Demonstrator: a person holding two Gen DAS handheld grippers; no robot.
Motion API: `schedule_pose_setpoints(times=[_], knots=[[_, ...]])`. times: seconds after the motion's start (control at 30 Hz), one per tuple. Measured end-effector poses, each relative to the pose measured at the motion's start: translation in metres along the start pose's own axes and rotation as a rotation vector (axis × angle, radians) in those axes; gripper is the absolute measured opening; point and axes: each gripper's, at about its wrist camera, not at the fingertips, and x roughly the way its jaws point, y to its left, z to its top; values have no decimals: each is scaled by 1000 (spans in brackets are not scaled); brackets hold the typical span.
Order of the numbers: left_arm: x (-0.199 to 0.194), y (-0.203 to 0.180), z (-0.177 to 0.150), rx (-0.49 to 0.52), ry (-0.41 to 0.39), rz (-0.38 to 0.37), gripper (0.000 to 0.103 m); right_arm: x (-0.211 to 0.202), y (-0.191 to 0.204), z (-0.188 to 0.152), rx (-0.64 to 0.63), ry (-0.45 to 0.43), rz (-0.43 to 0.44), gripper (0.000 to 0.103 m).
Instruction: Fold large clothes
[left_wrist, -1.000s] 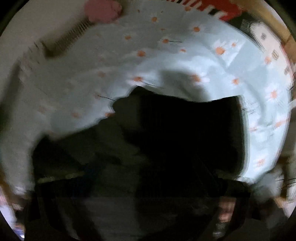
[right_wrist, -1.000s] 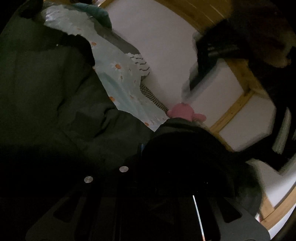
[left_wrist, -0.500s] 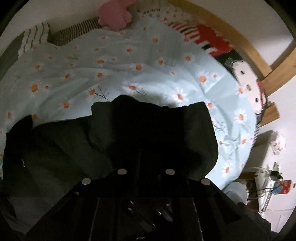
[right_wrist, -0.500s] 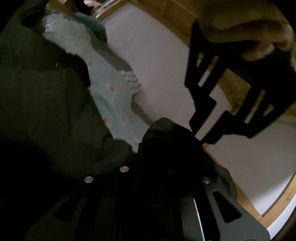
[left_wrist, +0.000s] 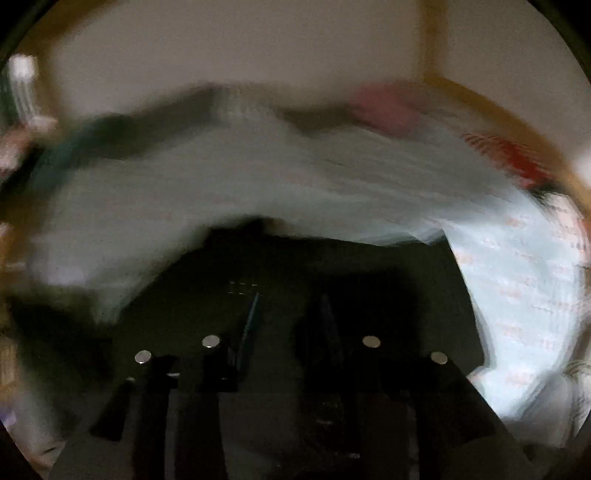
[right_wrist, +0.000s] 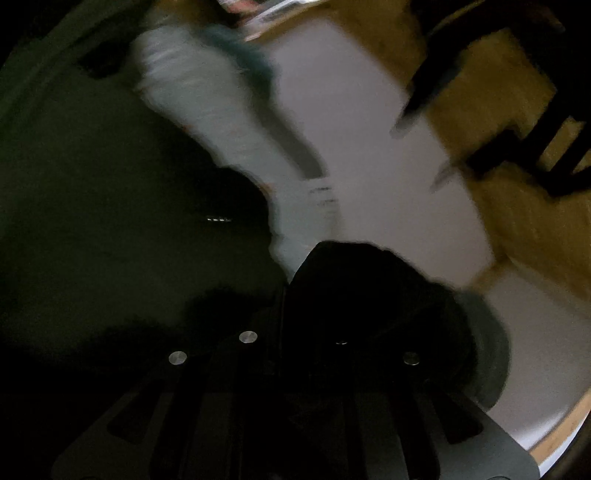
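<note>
The left gripper (left_wrist: 288, 310) has let go of the big dark green coat (left_wrist: 332, 266), fingers open now, while the right gripper (right_wrist: 317, 295) grips it, so the fold continues.

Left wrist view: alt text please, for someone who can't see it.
Motion-blurred fisheye shot: a dark garment fills the lower centre around the left gripper, lying on a pale blue flowered bedsheet. A pink plush toy sits at the bed's far edge, by a wooden bed frame.

no legible text, frames blurred, dim
</note>
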Motion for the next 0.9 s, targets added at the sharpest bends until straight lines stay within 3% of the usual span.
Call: schedule_pose_setpoints(times=[0.07,0.1,0.17,0.3,0.4,0.43,0.53,0.6,0.7,0.8,0.87,0.9], knots=[[-13,42,-14,-59,-21,11,44,10,34,19,-68,57,42,9],[-18,56,-20,-85,-26,4,56,14,51,28,-99,85,47,9],[-31,85,-34,-136,-47,-17,59,21,84,43,-169,171,58,9],[-41,116,-51,-197,-69,-108,69,26,120,54,-319,257,-51,10],[-40,122,-61,-246,-67,-210,71,25,122,57,-360,276,-106,17],[-35,120,-60,-268,-54,-264,81,24,124,57,-385,279,-134,23],[-5,91,-61,-246,44,-345,88,24,134,59,-478,292,-219,37],[25,63,-56,-181,145,-343,88,23,140,56,-534,298,-255,38],[76,29,-51,-78,275,-191,88,15,144,57,-543,288,-289,40],[118,31,-38,33,316,76,88,0,134,55,-495,231,-322,63],[137,55,-34,12,360,147,88,-21,124,51,-448,134,-357,90],[149,67,-36,3,392,170,88,-34,120,48,-425,91,-366,95]])
